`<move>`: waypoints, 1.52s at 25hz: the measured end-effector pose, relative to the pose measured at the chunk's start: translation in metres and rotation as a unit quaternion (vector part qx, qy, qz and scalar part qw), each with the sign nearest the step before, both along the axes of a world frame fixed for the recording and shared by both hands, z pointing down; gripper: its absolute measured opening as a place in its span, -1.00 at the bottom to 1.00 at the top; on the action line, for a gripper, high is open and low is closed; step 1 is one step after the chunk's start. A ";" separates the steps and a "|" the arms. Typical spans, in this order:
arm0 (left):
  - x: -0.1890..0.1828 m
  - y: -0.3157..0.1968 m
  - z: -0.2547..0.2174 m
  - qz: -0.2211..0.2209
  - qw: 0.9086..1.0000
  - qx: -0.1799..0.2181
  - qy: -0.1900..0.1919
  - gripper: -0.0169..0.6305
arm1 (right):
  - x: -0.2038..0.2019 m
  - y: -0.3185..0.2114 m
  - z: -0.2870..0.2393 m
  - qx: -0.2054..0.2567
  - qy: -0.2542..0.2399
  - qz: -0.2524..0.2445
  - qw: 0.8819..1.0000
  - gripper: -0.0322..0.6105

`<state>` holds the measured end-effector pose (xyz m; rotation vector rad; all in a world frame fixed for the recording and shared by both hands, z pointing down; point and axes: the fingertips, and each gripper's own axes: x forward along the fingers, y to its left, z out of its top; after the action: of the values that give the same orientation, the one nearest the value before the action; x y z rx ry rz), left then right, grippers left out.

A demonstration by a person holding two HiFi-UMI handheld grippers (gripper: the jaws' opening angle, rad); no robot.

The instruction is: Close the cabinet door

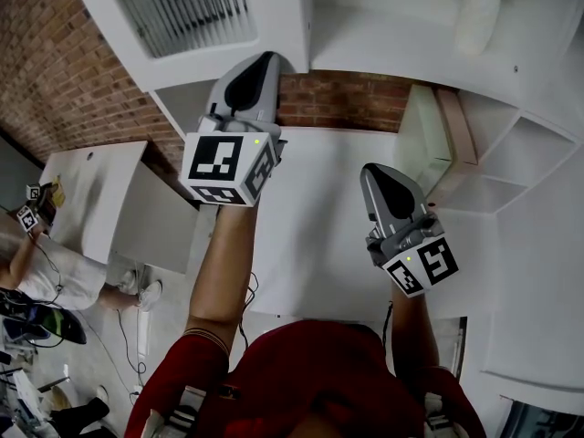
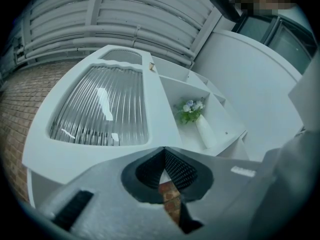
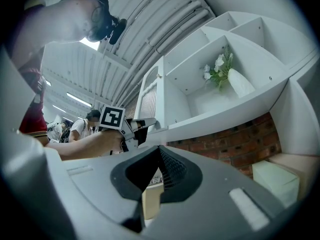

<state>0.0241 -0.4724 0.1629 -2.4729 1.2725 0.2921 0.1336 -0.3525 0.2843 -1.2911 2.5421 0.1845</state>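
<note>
The white cabinet door [image 1: 182, 7] with its ribbed glass pane [image 2: 100, 114] stands swung open to the left of the open cabinet [image 1: 392, 35]. My left gripper [image 1: 265, 57] is shut with nothing in it, its tips against the door's lower frame [image 2: 100, 156]. The right gripper view shows the left gripper [image 3: 142, 126] at the door's edge [image 3: 150, 96]. My right gripper [image 1: 372, 170] hangs lower and to the right, away from the door, shut and empty. Inside the cabinet stands a white vase with flowers [image 3: 235, 81].
A brick wall [image 1: 347, 99] runs under the cabinet, above a white counter [image 1: 319, 217]. More white shelves [image 1: 511, 172] and a pale box [image 3: 275, 179] are at the right. Other people [image 1: 36, 272] are at the far left.
</note>
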 end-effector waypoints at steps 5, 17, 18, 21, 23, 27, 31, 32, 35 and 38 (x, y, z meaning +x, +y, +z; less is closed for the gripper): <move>0.000 0.000 -0.001 0.006 1.000 -0.003 0.002 -0.96 | 0.000 0.000 -0.001 -0.002 -0.001 0.007 1.000 -0.86; -0.007 0.005 0.006 0.029 0.999 -0.027 -0.003 -0.96 | -0.005 -0.002 -0.014 0.007 0.002 0.020 1.000 -0.86; -0.009 0.006 0.009 0.030 0.999 -0.029 -0.001 -0.96 | -0.006 -0.002 -0.015 0.008 0.003 0.020 1.000 -0.86; -0.014 0.013 0.016 0.039 0.999 -0.033 0.004 -0.96 | -0.011 0.000 -0.018 0.011 0.004 0.020 1.000 -0.86; -0.015 0.022 0.021 0.050 0.998 -0.035 0.006 -0.96 | -0.014 0.001 -0.020 0.014 0.006 0.021 1.000 -0.86; -0.013 0.044 0.035 0.079 0.996 -0.039 0.012 -0.96 | -0.021 0.003 -0.028 0.024 0.010 0.021 0.999 -0.86; -0.013 0.064 0.049 0.104 0.993 -0.052 0.020 -0.95 | -0.029 0.005 -0.037 0.035 0.015 0.023 0.999 -0.86; -0.014 0.069 0.051 0.109 0.992 -0.055 0.021 -0.95 | -0.032 0.006 -0.039 0.038 0.017 0.024 0.999 -0.86; -0.016 0.085 0.057 0.123 0.990 -0.058 0.021 -0.95 | -0.039 0.011 -0.041 0.043 0.022 0.026 0.998 -0.86; -0.019 0.100 0.060 0.133 0.989 -0.056 0.022 -0.95 | -0.045 0.017 -0.041 0.049 0.024 0.027 0.998 -0.86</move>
<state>0.0050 -0.3726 0.2227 -2.7505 0.9973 0.3528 0.0882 -0.3354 0.2437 -1.3341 2.5062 0.3508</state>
